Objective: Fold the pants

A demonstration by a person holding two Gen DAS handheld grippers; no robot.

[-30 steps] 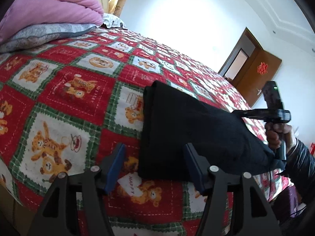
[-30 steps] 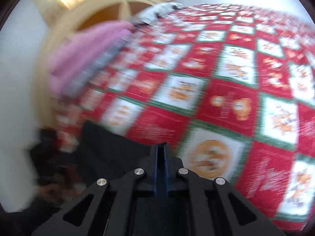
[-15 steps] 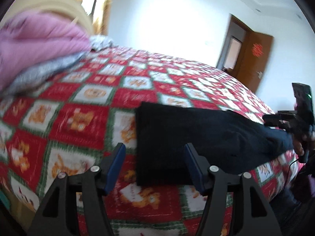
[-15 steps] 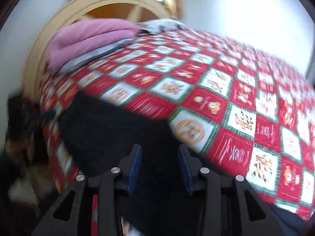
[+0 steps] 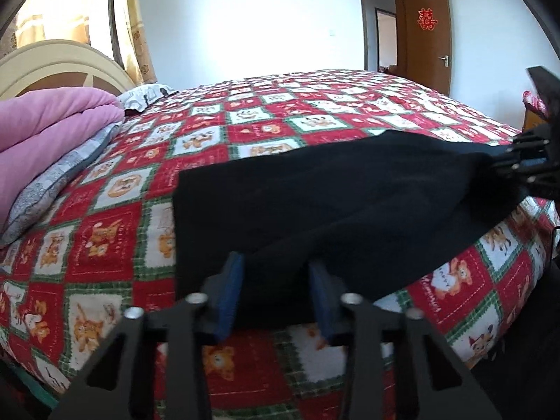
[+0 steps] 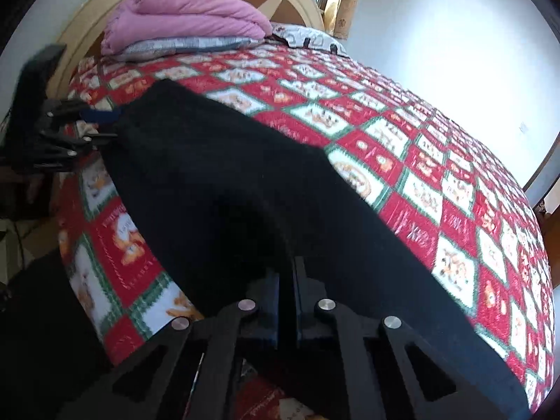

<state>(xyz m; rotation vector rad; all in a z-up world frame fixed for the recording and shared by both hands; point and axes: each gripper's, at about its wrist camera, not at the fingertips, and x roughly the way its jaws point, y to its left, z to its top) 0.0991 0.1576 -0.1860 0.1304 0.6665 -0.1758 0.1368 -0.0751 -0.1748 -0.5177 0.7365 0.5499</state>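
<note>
Since half a second ago our right gripper (image 6: 287,280) has clamped onto one end of the black pants (image 5: 332,203) lying along the bed's (image 5: 245,122) near edge, while our left gripper (image 5: 276,294), narrower yet apart, straddles the other end, so a lift-and-fold looks imminent.

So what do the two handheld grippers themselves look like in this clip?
Both are matte black with angular, truss-like linkages with triangular cutouts, and round silver bolt heads at the joints. The left gripper has flat blue pads on its fingers. The right gripper has the same black frame and silver bolts; its pads look dark blue. A thin black cable hangs near the right one. No hands or sleeves show clearly.
</note>
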